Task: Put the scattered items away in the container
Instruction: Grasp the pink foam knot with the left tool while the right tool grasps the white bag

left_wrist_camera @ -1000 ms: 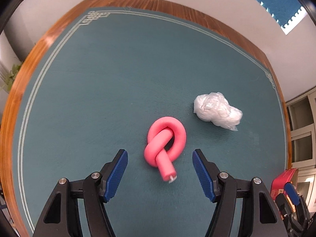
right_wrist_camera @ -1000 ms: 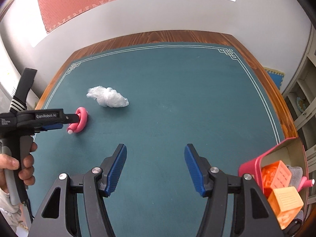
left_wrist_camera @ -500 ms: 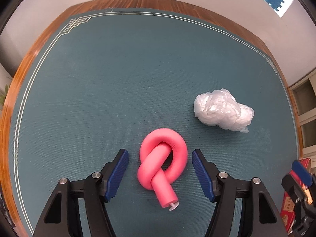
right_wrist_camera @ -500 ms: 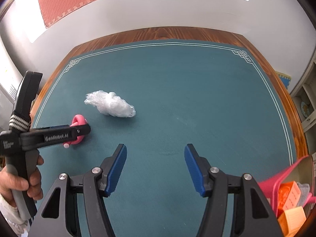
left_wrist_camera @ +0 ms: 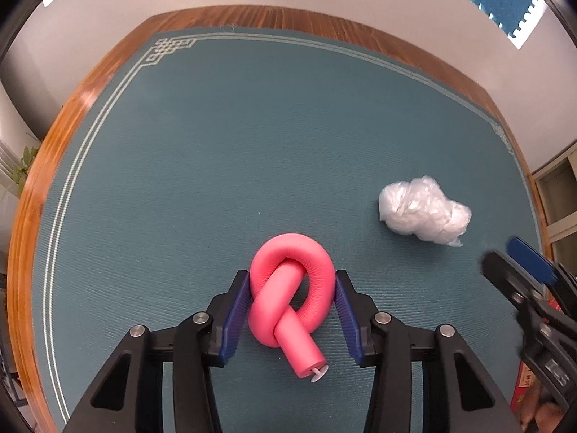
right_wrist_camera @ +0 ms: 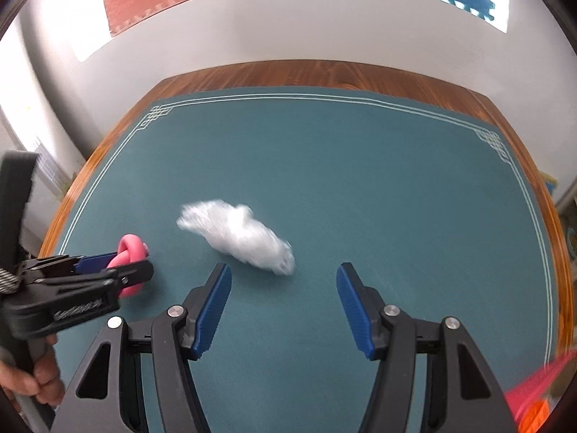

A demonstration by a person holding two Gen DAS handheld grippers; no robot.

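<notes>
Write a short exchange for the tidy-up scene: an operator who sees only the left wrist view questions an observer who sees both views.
Operator: My left gripper pinches the pink foam knot. Is the right gripper open?
Observer: Yes. The right gripper is wide open and empty, with the plastic wad just beyond its fingertips.
Operator: Where is the container?
Observer: The container shows as a blurred pink rim at the lower right corner of the right wrist view, with something orange in it.

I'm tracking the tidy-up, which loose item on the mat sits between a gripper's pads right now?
The pink knotted foam tube: the left gripper pads press both its sides. The crumpled clear plastic lies free.
</notes>
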